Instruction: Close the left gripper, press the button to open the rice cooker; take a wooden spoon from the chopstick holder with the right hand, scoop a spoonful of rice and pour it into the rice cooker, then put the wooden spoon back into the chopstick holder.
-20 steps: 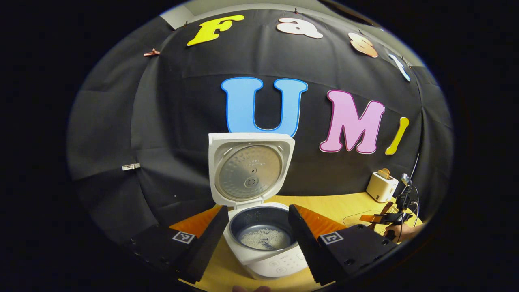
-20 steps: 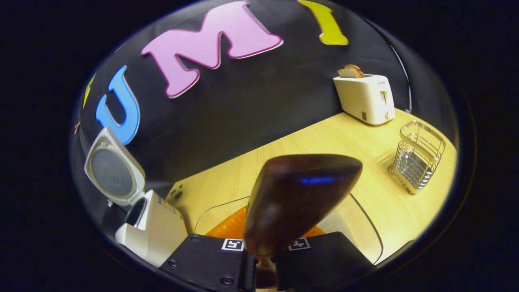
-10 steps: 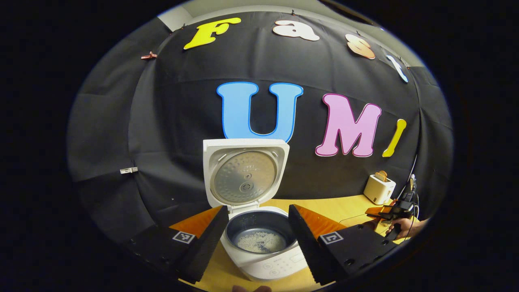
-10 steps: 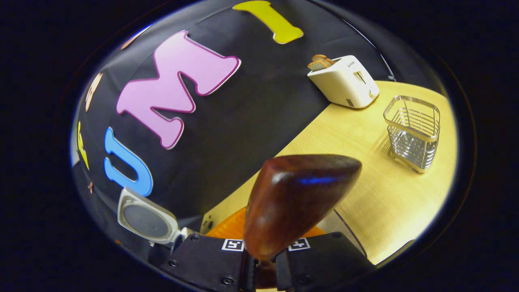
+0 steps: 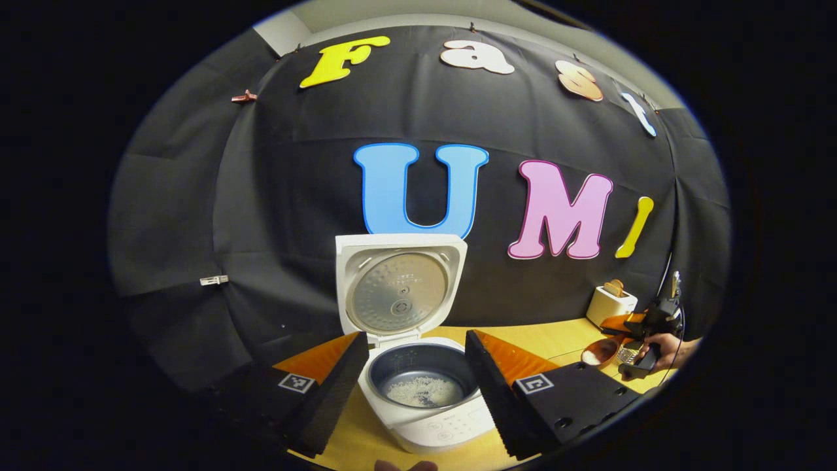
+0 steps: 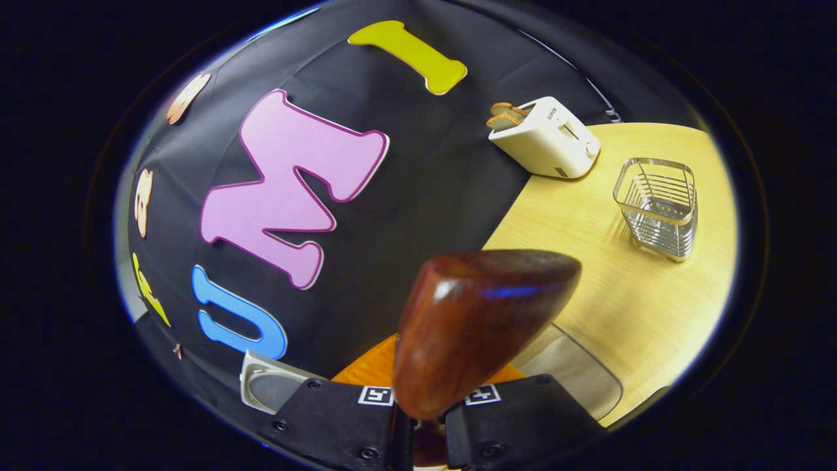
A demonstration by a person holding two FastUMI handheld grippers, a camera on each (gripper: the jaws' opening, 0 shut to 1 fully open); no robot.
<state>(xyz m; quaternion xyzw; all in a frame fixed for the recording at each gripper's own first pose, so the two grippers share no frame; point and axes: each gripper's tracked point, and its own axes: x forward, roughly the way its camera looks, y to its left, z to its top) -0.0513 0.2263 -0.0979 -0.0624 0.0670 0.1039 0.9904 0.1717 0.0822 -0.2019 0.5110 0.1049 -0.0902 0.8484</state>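
The white rice cooker [image 5: 444,428] stands open, its lid [image 5: 395,288] upright and a thin layer of rice [image 5: 422,391] in the dark pot. My left gripper [image 5: 413,386] is open just in front of it, one finger on each side of the pot. My right gripper [image 6: 422,422] is shut on the handle of the wooden spoon [image 6: 477,327], whose dark brown bowl rises close before the camera. In the left gripper view the right gripper [image 5: 644,324], held by a hand [image 5: 670,347], is over the table at far right with the spoon [image 5: 598,351]. The wire chopstick holder [image 6: 657,206] stands beyond.
A white toaster [image 6: 543,134] with bread sits at the back of the wooden table [image 6: 608,288], near the black wall. A clear shallow dish [image 6: 575,373] lies on the table below the spoon. The cooker's lid [image 6: 261,389] peeks in at lower left.
The right gripper has rolled and lifted with the spoon, so the cooker slid to the lower left of its view. The left gripper stayed open by the cooker, barely shifting.
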